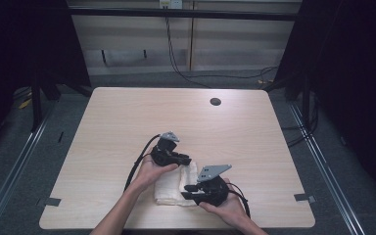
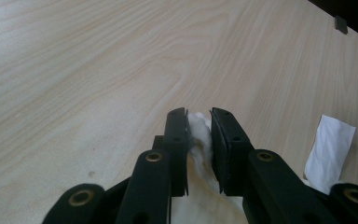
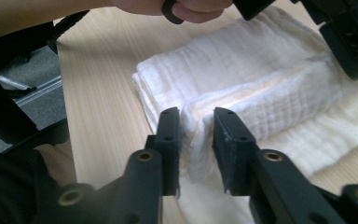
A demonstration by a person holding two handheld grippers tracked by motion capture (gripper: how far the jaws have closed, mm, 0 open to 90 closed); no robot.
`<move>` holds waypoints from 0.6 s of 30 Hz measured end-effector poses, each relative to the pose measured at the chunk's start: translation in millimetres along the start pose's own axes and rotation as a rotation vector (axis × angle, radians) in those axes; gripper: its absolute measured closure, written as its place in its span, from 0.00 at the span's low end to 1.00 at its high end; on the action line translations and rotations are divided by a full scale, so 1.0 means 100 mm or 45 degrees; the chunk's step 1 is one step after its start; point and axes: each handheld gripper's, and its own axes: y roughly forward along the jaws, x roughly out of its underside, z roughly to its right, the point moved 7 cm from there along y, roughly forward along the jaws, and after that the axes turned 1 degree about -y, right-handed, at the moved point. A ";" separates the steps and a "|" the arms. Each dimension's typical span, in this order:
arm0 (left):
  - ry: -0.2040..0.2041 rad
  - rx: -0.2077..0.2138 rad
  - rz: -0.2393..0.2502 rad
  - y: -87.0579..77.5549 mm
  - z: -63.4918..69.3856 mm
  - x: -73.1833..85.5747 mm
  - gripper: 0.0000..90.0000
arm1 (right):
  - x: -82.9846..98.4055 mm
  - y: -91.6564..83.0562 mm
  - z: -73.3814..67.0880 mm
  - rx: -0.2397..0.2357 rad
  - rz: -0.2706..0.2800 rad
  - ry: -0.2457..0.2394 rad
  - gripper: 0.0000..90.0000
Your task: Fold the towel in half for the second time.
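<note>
A folded white cloth [image 1: 173,186] lies near the table's front edge, between the person's two hands. My left gripper [image 1: 188,160] reaches its far right corner, and in the left gripper view the jaws are shut on a raised fold of the cloth [image 2: 199,133]. My right gripper [image 1: 187,191] comes in from the right at the cloth's near edge. In the right gripper view its jaws pinch an upstanding ridge of the cloth [image 3: 196,122], which runs up to the left gripper [image 3: 349,42] at the top right. A thin white flap [image 2: 328,147] sticks out beside the left jaws.
The light wooden table [image 1: 127,117] has a round cable hole [image 1: 215,102] at the back. Tape marks sit at the front left corner [image 1: 53,201] and front right corner [image 1: 305,198]. Black cables trail from both grippers; dark floor and metal rails surround the table.
</note>
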 end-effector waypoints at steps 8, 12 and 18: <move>0.006 0.024 0.053 -0.05 0.03 -0.07 0.79 | 0.03 -0.16 0.10 0.004 0.043 0.033 0.63; 0.046 0.016 0.061 -0.08 0.07 -0.10 0.75 | 0.09 -0.19 0.17 0.028 0.047 0.056 0.60; 0.075 0.044 0.086 -0.15 0.11 -0.10 0.66 | 0.14 -0.18 0.27 0.053 0.031 0.084 0.57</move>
